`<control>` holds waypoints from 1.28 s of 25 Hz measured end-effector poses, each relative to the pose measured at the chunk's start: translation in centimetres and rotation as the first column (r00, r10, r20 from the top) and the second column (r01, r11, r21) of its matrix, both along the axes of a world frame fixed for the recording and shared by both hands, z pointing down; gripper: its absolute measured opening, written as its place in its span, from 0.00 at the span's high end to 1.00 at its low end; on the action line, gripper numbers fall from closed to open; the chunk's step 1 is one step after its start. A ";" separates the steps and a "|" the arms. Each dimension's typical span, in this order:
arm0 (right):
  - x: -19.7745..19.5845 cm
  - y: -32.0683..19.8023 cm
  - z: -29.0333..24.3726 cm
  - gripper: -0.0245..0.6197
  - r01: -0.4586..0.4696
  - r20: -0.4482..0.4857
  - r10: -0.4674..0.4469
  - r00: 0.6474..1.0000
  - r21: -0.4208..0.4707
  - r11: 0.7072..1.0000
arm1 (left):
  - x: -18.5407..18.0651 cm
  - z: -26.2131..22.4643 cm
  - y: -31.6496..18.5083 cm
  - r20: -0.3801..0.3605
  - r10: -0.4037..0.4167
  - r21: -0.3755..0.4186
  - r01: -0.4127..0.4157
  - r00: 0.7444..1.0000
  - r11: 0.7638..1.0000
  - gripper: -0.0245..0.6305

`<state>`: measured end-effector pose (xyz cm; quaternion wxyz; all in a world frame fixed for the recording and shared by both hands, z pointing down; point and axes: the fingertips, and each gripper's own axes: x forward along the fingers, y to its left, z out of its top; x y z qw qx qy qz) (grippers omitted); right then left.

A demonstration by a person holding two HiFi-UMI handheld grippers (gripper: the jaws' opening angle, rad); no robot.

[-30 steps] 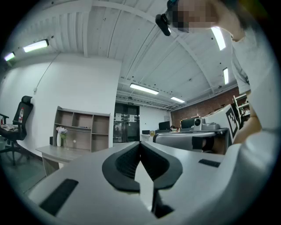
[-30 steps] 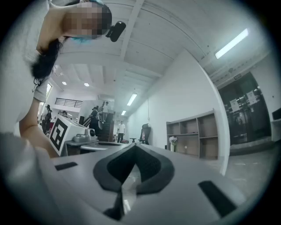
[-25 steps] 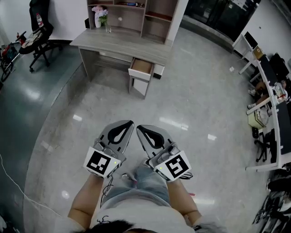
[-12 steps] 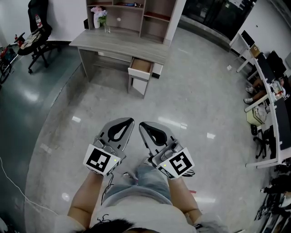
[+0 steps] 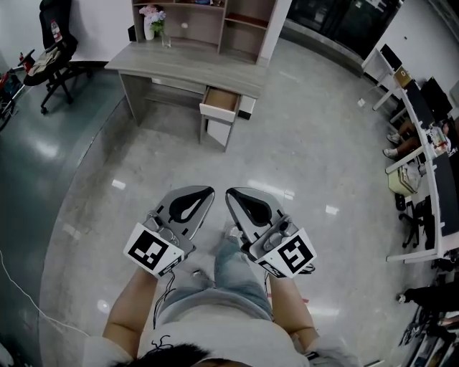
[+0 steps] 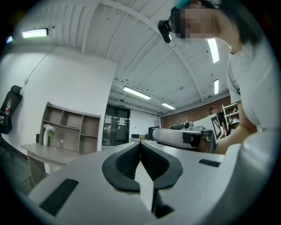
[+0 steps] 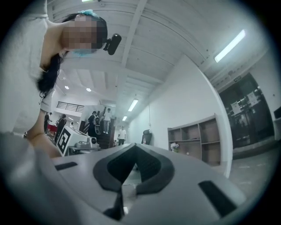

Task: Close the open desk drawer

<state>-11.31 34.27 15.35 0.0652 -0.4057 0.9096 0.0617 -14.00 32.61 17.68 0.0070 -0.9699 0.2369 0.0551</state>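
Well ahead of both sets of jaw tips, the drawer (image 5: 220, 105) stands pulled out from the desk (image 5: 183, 66), almost in line with the gap between your two grippers. Its white front faces you and the tray behind it shows a brownish wood inside. It hangs under the desk's right end, above a white pedestal front.

Your left gripper (image 5: 207, 191) is held low over the floor (image 5: 143, 165), jaws closed, the dark pads meeting at the tips with nothing between them; its own view (image 6: 140, 143) shows the same. Your right gripper (image 5: 230, 192) sits just beside it, tips near each other but apart, and its jaws are also closed on nothing (image 7: 134, 145). Neither gripper is near the drawer.

Beyond the jaws, on the desk's far edge, a shelf unit (image 5: 215, 18) rises, with a vase of flowers (image 5: 150, 18) at its left. In the left gripper view the shelf (image 6: 70, 127) and flowers (image 6: 47, 133) lie left of the jaw tips. Far to the left of the jaws a black chair (image 5: 56, 46) stands; far to the right, white desks (image 5: 423, 143) line the room.
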 end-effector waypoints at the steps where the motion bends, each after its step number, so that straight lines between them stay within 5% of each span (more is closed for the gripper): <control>1: 0.4 -0.8 0.2 0.95 -0.006 -0.002 0.006 1.000 -0.001 1.000 | 0.3 -0.1 -0.5 -0.006 0.005 0.001 -0.005 1.000 1.000 0.95; 25: 12.9 -20.3 0.5 0.95 0.138 0.015 -0.137 0.990 -0.062 0.988 | 13.9 -1.7 -19.5 -0.018 -0.082 -0.006 0.081 0.997 0.997 0.95; 32: 14.5 -23.3 0.6 0.95 0.147 0.020 -0.146 0.989 -0.055 0.988 | 15.4 -1.2 -22.2 0.000 -0.094 -0.005 0.094 0.996 0.996 0.95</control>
